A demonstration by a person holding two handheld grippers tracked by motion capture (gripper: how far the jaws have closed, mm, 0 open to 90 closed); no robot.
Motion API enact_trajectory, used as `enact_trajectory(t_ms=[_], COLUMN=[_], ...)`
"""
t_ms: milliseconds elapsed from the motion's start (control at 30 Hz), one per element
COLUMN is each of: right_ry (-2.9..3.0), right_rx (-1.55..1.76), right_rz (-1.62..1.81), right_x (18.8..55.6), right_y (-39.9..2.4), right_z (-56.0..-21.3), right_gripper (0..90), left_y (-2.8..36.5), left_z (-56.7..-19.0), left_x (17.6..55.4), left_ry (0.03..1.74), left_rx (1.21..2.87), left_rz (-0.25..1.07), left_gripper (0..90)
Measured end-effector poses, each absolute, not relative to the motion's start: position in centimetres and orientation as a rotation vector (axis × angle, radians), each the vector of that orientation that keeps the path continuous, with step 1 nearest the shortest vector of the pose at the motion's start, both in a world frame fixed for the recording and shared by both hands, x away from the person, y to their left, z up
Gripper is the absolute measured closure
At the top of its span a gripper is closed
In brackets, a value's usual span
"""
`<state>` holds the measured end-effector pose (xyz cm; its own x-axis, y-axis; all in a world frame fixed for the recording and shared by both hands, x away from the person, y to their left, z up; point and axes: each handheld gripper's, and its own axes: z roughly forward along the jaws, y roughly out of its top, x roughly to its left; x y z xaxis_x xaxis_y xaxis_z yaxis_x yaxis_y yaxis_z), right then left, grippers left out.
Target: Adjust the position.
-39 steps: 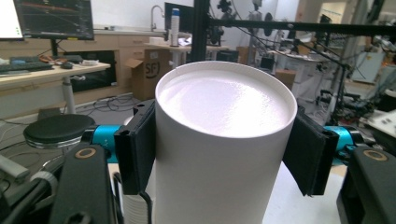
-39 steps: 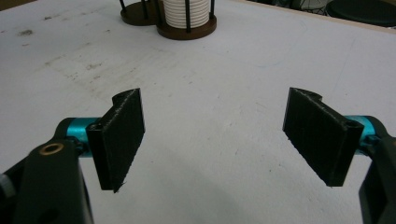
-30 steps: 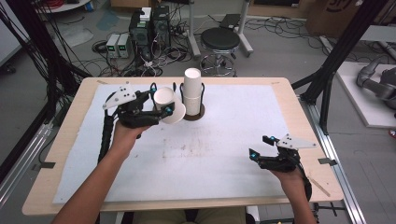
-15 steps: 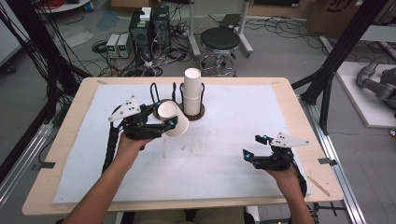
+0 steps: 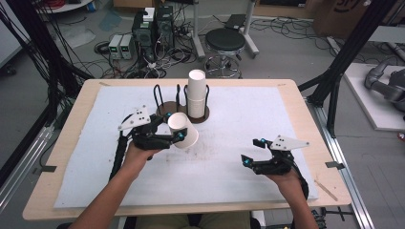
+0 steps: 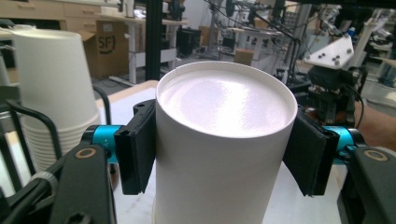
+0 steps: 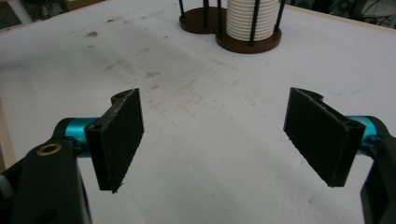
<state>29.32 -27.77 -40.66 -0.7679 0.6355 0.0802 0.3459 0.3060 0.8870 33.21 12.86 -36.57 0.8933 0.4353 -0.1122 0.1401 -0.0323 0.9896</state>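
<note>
The left gripper (image 5: 177,137) had carried 1 paper cup (image 5: 183,130) away from the wire cup holder (image 5: 168,106) and lower, toward the middle of the white-padded counter (image 5: 305,119); its jaws clenched the cup's sides, base facing the gripper's camera. The stack of cups (image 5: 196,93) stood in the holder behind it. That cup looked ready to be set down. Well apart to the right, the right gripper (image 5: 253,151) hovered low, its jaws released and just opened wider, nothing between them.
</note>
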Motion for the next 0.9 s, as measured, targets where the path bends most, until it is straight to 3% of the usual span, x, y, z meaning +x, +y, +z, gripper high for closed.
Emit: enact_trajectory(t_ms=[900], right_ry=[2.433], right_rx=[0.560], right_rz=[1.611], right_x=[29.8], right_y=[-20.8], right_z=[-39.7], right_gripper=[20.4], left_y=[9.6], left_z=[-37.3], left_x=[31.8], left_ry=[0.313], left_rx=[1.644], left_rz=[0.134], left_gripper=[33.6])
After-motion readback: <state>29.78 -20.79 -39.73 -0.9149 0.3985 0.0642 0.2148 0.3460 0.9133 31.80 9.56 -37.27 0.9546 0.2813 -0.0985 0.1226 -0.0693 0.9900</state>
